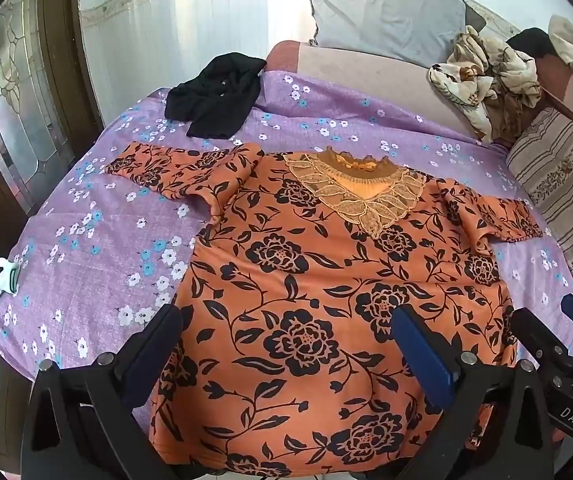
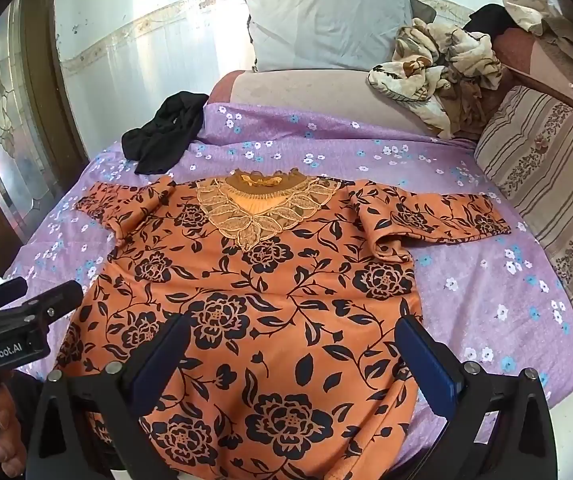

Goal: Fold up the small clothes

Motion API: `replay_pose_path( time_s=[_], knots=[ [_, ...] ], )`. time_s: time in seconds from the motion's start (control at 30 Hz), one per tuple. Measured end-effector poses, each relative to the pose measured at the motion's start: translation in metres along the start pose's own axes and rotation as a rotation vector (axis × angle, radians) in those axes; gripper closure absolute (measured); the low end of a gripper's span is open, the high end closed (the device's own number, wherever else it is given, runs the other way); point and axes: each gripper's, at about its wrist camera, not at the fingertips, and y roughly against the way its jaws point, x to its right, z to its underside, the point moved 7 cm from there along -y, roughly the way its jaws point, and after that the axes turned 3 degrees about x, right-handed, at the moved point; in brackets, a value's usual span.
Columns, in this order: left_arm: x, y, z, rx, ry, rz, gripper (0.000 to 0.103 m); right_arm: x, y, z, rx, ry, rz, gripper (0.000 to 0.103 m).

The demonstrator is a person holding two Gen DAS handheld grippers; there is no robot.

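Both claws stand wide, nothing between the pads. Left gripper (image 1: 290,344) sits at bottom of its frame, above the hem of the orange floral blouse (image 1: 326,300); right gripper (image 2: 290,352) likewise at lower centre, over the same hem. Blouse lies flat, sleeves spread, across frame centre on the purple flowered sheet (image 2: 486,288). Black garment (image 1: 214,96) upper left, apart from the blouse. Grey pillow (image 2: 326,28) at top.
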Motion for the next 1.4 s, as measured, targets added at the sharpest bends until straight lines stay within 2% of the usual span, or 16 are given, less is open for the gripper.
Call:
replay_pose_path(
  time_s=[1.0,1.4],
  knots=[
    [0.0032,-0.0056,0.0013,-0.010,0.006,0.010,0.000,-0.0020,-0.0050,-0.0028,0.000,0.002,0.002,0.000],
    [0.0035,-0.0074,0.0034,-0.053,0.011,0.016,0.000,-0.0018,-0.0082,-0.0021,-0.006,0.001,0.000,0.000]
  ],
)
